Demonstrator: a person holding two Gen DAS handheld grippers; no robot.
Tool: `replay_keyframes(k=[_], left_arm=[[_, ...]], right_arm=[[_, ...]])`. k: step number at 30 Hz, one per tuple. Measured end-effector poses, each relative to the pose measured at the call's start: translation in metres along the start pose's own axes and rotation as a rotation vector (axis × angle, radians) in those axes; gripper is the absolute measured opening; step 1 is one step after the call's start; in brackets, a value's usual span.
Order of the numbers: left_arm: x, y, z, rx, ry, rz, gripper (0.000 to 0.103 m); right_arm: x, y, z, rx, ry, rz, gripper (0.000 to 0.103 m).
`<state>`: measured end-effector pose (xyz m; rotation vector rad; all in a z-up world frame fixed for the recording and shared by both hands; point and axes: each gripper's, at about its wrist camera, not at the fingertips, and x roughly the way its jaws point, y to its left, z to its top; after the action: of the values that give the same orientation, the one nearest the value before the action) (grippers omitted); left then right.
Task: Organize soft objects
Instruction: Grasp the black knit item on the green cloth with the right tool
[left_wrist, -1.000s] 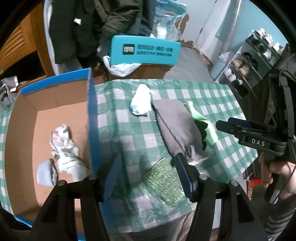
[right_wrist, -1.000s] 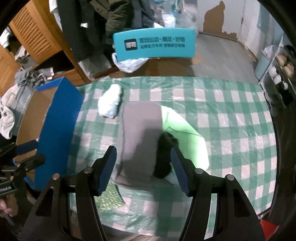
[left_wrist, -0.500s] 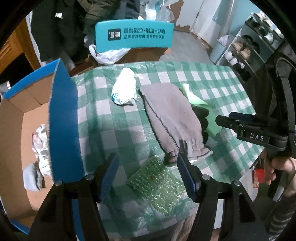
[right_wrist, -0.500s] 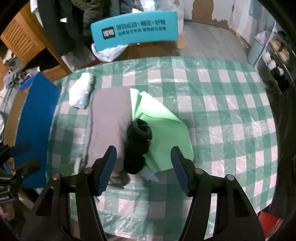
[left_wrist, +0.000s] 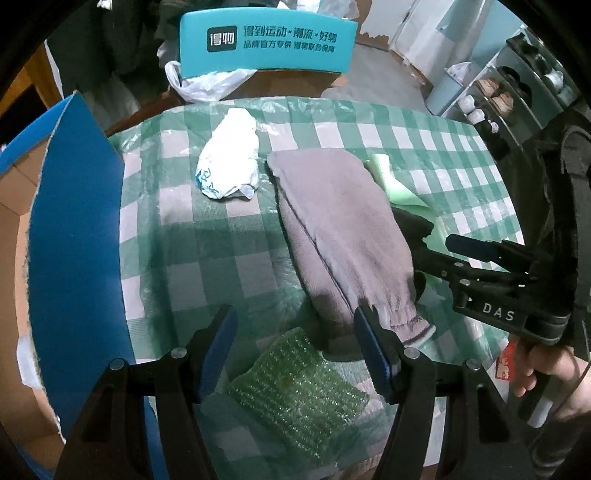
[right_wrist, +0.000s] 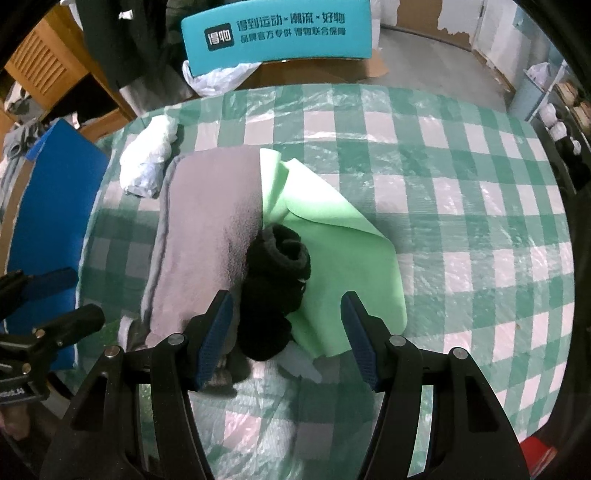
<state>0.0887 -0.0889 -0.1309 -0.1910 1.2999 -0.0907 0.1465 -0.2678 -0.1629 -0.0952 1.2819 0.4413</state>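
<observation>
On the green checked tablecloth (left_wrist: 207, 236) lie a grey folded garment (left_wrist: 343, 229) (right_wrist: 207, 221), a light green cloth (right_wrist: 328, 221) (left_wrist: 391, 181), a black rolled sock (right_wrist: 277, 284), a white crumpled bundle (left_wrist: 229, 162) (right_wrist: 147, 162) and a green sparkly pouch (left_wrist: 295, 387). My left gripper (left_wrist: 295, 332) is open above the pouch and the garment's cuff. My right gripper (right_wrist: 286, 325) hangs open over the black sock and green cloth, touching nothing. The right gripper (left_wrist: 480, 258) also shows at the right of the left wrist view, held by a hand (left_wrist: 532, 365).
A cardboard box with a blue flap (left_wrist: 74, 236) (right_wrist: 48, 206) stands left of the table. A teal chair back (left_wrist: 266, 40) (right_wrist: 277, 33) and a white plastic bag (left_wrist: 207, 81) are behind the table. Shoe shelves (left_wrist: 517, 85) stand at the right.
Both grippers have sunk closer to the table. The left one has shifted right, away from the box; the box's inside is now almost out of view. The right one now hangs over the black sock.
</observation>
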Motion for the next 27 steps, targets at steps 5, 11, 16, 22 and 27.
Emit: replay_keyframes(k=[5,11,16,22,27], left_arm=[[0.002,0.004,0.003,-0.013,0.006,-0.008,0.071],[0.004,0.009,0.006,-0.021,0.011,-0.013,0.071],[0.009,0.011,0.007,-0.029,0.020,-0.016,0.071],[0.011,0.003,0.012,-0.040,0.022,-0.033,0.072],[0.013,-0.013,0.016,-0.031,0.012,-0.045,0.077]], right_arm=[[0.013,-0.002,0.002,0.007,0.025,0.006,0.061],[0.022,0.007,0.003,-0.024,0.044,0.013,0.061],[0.021,0.011,0.001,-0.052,0.054,0.009,0.041],[0.005,0.002,-0.001,-0.023,0.019,0.027,0.041],[-0.006,-0.011,-0.002,0.006,-0.001,0.014,0.041]])
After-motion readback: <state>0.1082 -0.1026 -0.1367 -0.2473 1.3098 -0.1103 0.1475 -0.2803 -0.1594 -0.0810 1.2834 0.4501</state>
